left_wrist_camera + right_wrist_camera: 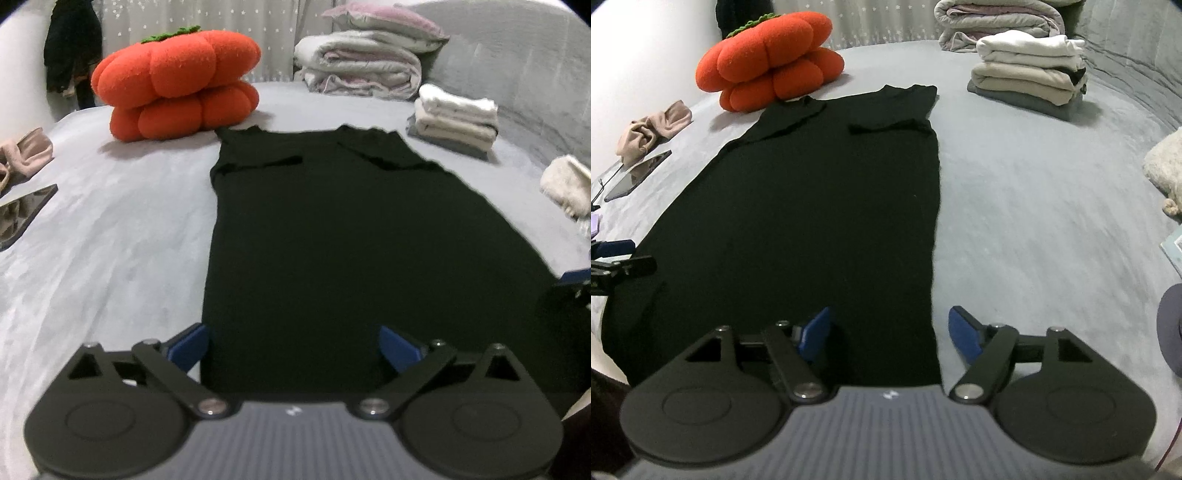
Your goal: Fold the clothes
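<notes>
A black garment point(325, 229) lies flat on the grey bed, its sides and short sleeves folded in to make a long strip; it also shows in the right wrist view point(812, 206). My left gripper point(291, 347) is open, its blue fingers astride the garment's near left corner. My right gripper point(890, 332) is open, astride the near right edge of the garment. The left gripper shows at the left edge of the right wrist view point(617, 266).
An orange pumpkin-shaped cushion point(173, 85) sits beyond the garment's far left. A stack of folded light clothes point(1030, 70) stands at the far right, rolled quilts point(362, 62) behind it. A beige garment point(653, 129) and a tablet point(639, 173) lie left.
</notes>
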`<state>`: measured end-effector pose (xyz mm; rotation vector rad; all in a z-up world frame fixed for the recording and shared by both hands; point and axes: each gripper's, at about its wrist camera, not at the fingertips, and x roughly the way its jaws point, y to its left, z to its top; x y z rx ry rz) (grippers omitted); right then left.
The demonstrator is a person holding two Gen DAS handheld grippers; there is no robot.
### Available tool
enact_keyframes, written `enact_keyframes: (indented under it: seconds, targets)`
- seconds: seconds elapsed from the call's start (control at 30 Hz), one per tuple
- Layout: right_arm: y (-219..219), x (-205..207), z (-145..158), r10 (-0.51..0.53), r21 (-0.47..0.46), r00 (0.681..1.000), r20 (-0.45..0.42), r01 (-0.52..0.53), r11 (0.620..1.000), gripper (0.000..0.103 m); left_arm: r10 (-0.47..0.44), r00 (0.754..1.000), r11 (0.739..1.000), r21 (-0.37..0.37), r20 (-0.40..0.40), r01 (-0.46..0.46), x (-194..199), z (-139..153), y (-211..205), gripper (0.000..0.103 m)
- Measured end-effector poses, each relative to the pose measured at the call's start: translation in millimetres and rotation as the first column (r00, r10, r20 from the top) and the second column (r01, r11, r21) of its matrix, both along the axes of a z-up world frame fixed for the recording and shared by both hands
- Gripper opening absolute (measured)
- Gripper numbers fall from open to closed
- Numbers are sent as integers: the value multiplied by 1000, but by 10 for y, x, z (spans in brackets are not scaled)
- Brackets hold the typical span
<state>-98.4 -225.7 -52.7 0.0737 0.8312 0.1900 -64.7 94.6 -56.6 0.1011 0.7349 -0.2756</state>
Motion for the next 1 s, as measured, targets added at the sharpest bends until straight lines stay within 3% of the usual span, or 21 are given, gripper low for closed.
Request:
enact_keyframes:
  seconds: [0.23, 0.53, 0.83, 1.0]
  targets:
    - [-3, -9, 3, 0, 1, 1000, -3, 0, 1000, 76, -24, 999, 999, 44, -25, 25, -2, -43, -25, 101]
    - [-28, -16, 10, 2, 11, 1000, -8, -2, 1000, 76, 11, 995, 1000, -7, -96, -12, 48, -6, 93, 100]
    - [-127, -31, 93, 26, 46, 999, -29, -25, 999, 76, -63, 974, 996, -77, -217, 48, 57, 50, 265, 99]
    - [-219, -59, 97, 47, 109, 996, -70, -39, 993, 76, -123, 963, 988, -126, -238, 95, -1, 53, 382, 97]
